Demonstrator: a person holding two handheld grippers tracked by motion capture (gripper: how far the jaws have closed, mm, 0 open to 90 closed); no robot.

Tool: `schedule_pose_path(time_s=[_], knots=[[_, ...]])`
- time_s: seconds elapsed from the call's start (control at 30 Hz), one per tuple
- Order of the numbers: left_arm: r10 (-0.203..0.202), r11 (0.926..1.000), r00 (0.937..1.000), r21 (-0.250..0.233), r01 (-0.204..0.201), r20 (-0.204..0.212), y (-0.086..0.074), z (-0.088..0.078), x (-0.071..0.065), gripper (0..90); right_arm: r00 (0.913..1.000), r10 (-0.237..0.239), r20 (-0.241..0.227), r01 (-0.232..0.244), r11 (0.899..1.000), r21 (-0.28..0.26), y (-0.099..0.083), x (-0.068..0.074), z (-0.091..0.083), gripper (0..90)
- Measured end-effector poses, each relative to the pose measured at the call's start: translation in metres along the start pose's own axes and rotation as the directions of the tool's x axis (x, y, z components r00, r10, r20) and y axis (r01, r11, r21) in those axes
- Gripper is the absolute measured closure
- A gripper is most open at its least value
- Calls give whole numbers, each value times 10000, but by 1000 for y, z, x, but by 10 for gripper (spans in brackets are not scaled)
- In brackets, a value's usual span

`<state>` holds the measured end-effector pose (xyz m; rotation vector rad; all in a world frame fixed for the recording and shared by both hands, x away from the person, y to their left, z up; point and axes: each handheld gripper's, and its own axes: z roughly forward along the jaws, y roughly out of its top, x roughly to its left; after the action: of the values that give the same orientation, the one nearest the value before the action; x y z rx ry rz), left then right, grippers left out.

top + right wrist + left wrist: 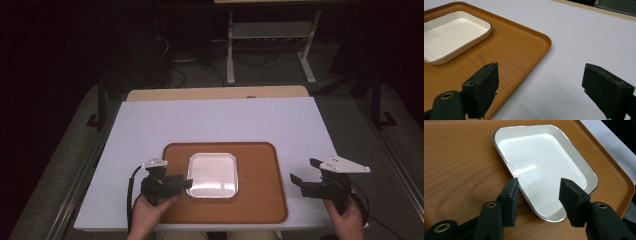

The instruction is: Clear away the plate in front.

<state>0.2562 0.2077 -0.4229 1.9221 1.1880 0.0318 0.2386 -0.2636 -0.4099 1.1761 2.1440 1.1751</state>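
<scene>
A white-topped table (215, 120) carried a wooden tray (260, 200), and on the tray sat a shallow white dish (212, 175) with a thin metal rim, lying a little left of the tray's middle. The left hand-held gripper (187, 183) reached over the tray's left part, its jaws parted and straddling the dish's near-left rim without pressing on it. The right hand-held gripper (304, 176) hung just beside the tray's right edge, well apart from the dish, jaws spread wide with nothing between them. A hand (150, 210) gripped the left tool from below.
</scene>
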Motion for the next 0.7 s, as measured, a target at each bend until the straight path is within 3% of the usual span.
schedule_pose_path(time_s=[0.27,0.43,0.7], knots=[[459,9988,9989,-173,-457,98,3,-2,5,438,9999,47,101,-49,9999,154,-2,-3,1,132],[949,9951,9954,-287,-944,157,5,-5,9,411,9999,23,150,-25,9999,146,-2,-4,0,132],[1265,9909,9920,-473,-1263,13,6,-15,22,358,9993,156,331,-158,9999,46,-3,-11,-4,132]])
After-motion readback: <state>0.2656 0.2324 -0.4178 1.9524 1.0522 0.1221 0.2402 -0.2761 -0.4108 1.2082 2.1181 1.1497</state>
